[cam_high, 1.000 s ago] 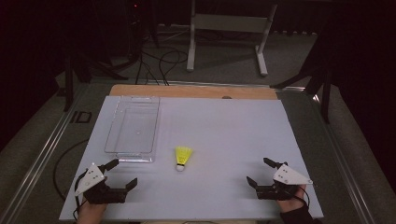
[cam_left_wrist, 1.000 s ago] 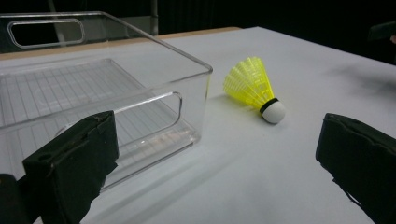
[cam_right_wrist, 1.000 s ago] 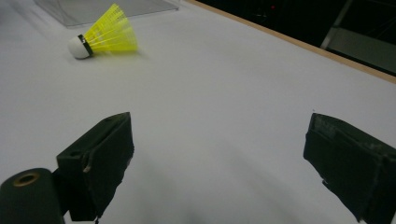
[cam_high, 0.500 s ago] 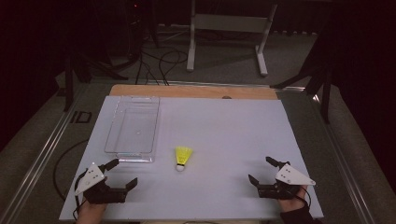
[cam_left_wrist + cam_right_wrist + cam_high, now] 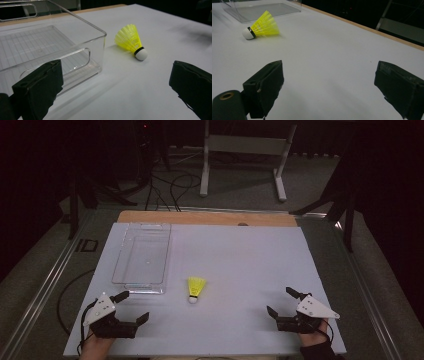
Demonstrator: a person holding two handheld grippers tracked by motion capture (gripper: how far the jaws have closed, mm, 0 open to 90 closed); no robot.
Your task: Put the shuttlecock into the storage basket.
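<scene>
Nothing of the work appears done yet: the yellow shuttlecock (image 5: pixel 196 289) lies on its side on the white table (image 5: pixel 240 270), untouched, its white cork tip toward the person, just beside the near right corner of the clear plastic bin (image 5: pixel 143 258), which stands empty. Judging by the layout, the likely job is to lift the shuttlecock and drop it into that bin, so the whole of it is left. The left gripper (image 5: pixel 131 306) rests at the table's near left corner with its jaws spread wide and nothing between them; the right gripper (image 5: pixel 283 301) sits at the near right, likewise gaping and empty (well apart from the shuttlecock). From the left gripper view the bin's near wall and handle slot stand close beside the shuttlecock, so an approach from that side could bump the wall. Otherwise the path looks open.
</scene>
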